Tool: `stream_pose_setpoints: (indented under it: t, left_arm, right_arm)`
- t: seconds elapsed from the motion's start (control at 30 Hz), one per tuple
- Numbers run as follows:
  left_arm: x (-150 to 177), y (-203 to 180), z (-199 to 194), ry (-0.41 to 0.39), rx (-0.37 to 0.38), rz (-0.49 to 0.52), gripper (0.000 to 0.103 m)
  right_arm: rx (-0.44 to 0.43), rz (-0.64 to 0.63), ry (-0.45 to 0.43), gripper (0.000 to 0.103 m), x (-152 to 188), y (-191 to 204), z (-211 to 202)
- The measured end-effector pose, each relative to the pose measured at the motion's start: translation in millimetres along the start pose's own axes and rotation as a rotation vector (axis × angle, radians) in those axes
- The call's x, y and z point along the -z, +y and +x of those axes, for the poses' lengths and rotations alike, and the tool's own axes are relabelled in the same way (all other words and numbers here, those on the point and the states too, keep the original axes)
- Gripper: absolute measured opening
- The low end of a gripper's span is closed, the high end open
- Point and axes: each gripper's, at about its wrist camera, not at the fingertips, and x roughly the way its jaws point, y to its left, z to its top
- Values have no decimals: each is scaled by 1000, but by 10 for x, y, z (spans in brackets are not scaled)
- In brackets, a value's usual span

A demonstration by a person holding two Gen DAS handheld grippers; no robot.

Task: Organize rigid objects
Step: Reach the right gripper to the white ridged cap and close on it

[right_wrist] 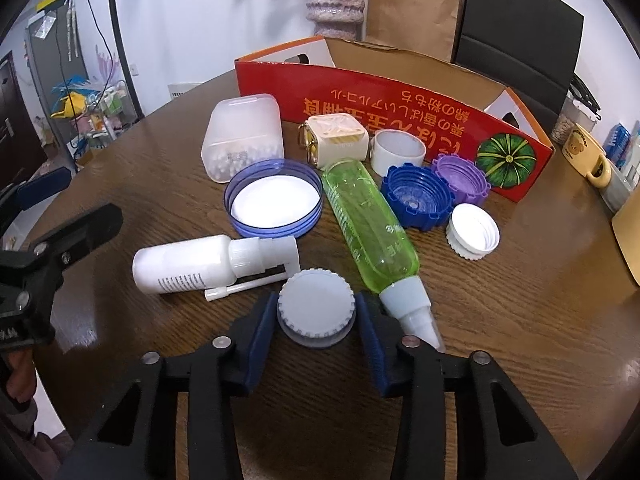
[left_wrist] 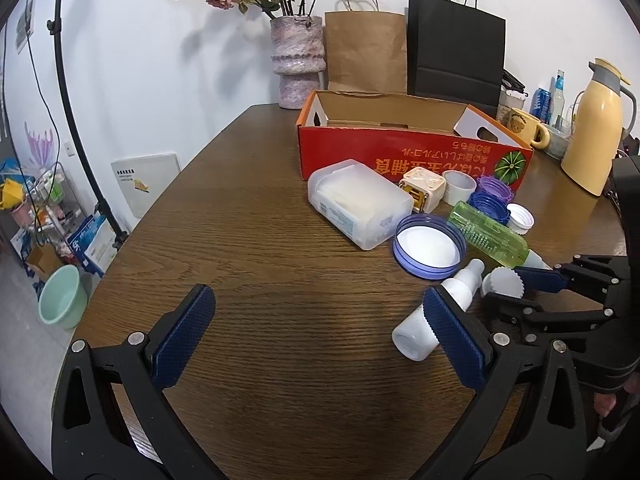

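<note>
Rigid objects all sit loose on the bench, clustered in front of the red carton; none is in it yet, as far as its visible interior shows (far corners hidden). Task reads as barely begun.

Grey ribbed cap lies nearest, flat on the wood, between the pads of the right hand-held gripper. Jaws narrow, pads at its rim on both sides; firm pressure hard to confirm, cap not lifted.

Just beside it: white spray bottle on its side, green bottle lying with its nozzle by the right pad. Further out: blue-rimmed lid, blue cap, purple cap, white cap, white ring, cream cube, frosted box.

Left hand-held gripper hangs wide and empty over bare wood, right pad near the spray bottle.

Left to do, by my judgement: every piece still to go into the carton.
</note>
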Motion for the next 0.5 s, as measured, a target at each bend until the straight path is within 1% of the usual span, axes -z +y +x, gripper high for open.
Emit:
stream_pose_setpoints:
  t: [0.2,0.5]
  left_arm:
    - [0,-61,31,28,15,13,103]
    - [14,-190,95,74,50,52,103]
  right_arm:
    - [-8,-1,-21,45,15,0,-29]
    - [-4,-5,-106,45,30,-22,-216]
